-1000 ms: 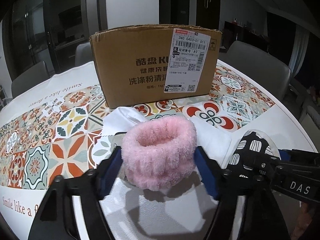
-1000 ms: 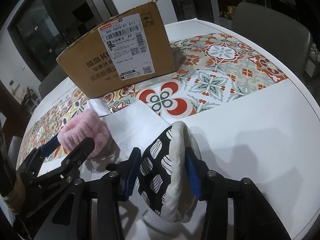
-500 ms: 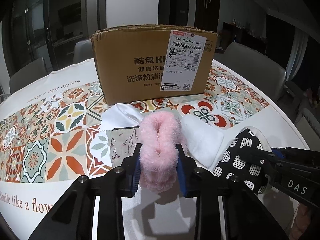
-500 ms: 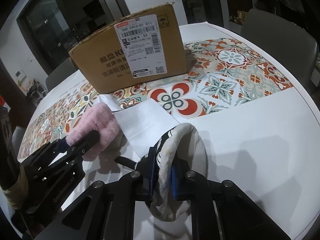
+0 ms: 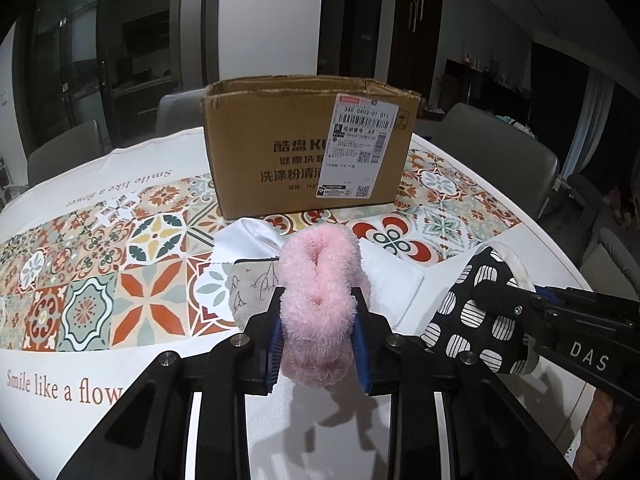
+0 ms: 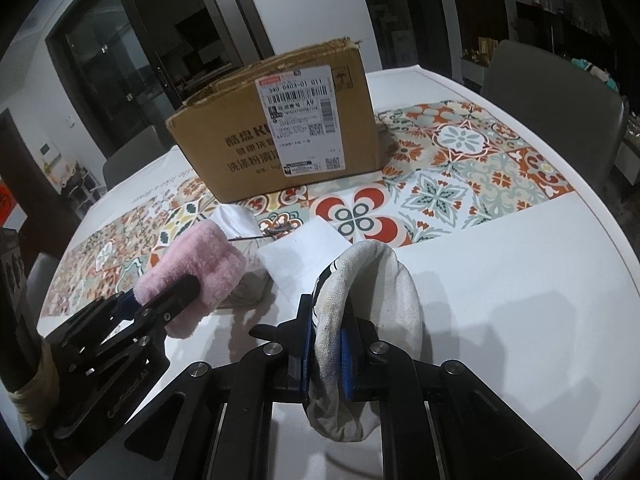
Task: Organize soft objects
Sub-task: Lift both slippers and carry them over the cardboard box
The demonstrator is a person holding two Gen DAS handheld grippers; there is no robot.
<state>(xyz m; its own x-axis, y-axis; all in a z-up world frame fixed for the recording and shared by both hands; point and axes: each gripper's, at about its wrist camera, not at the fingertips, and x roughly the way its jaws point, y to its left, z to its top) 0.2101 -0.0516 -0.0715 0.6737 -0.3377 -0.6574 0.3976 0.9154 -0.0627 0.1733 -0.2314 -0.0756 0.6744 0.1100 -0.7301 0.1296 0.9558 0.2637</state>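
Note:
My left gripper (image 5: 318, 338) is shut on a fluffy pink band (image 5: 318, 280), squeezed flat between the blue pads and lifted off the table; the pink band (image 6: 192, 272) also shows at the left of the right wrist view. My right gripper (image 6: 326, 354) is shut on a black-and-white patterned cloth piece with a cream lining (image 6: 372, 292), which hangs just above the table; that patterned cloth (image 5: 476, 312) appears at the right of the left wrist view. An open brown cardboard box (image 5: 308, 148) stands behind both.
A folded white cloth (image 6: 304, 248), a small floral pouch (image 5: 252, 284) and another white cloth (image 5: 248, 236) lie on the round table with its patterned tile cloth (image 5: 120, 280). Grey chairs (image 6: 548, 80) ring the table. The table edge (image 6: 624, 264) curves at right.
Both grippers closed: the left squeezed the pink band flat, the right pinched the patterned cloth. Both then rose a little with their loads, away from the tabletop.

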